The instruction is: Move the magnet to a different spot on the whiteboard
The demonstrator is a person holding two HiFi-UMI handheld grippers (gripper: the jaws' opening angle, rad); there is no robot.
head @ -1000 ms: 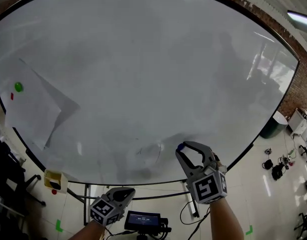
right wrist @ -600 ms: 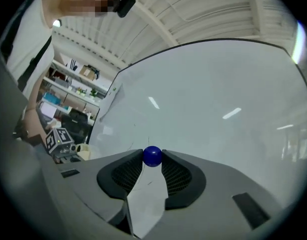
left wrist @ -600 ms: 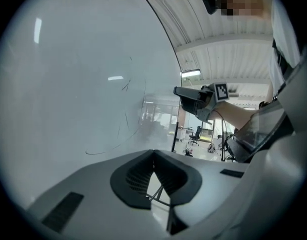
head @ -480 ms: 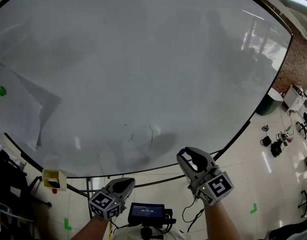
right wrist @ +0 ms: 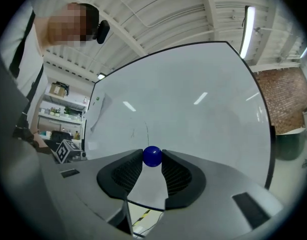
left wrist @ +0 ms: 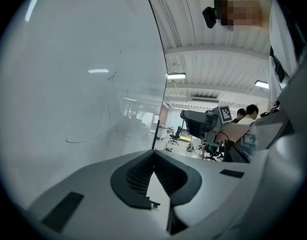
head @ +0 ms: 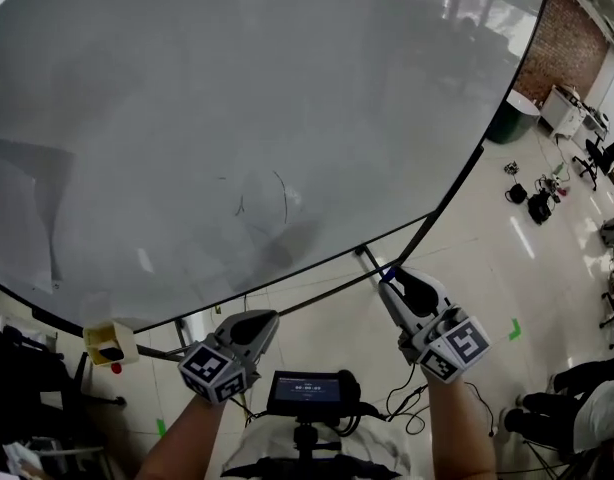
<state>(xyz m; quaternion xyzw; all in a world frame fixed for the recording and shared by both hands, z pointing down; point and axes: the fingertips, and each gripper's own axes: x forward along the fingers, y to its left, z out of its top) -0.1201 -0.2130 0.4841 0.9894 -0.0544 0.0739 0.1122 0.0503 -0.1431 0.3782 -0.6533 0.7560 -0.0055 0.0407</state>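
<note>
Down and rightward has come the right claw, clamped on the blue magnet at its tips, by the whiteboard lower edge; left claw hangs below, closed and empty

The whiteboard carries one creased paper sheet at its left side and faint pen marks near its lower edge.

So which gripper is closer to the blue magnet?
Right. The right gripper holds the blue magnet between its fingers; the left gripper is off to its left.
</note>
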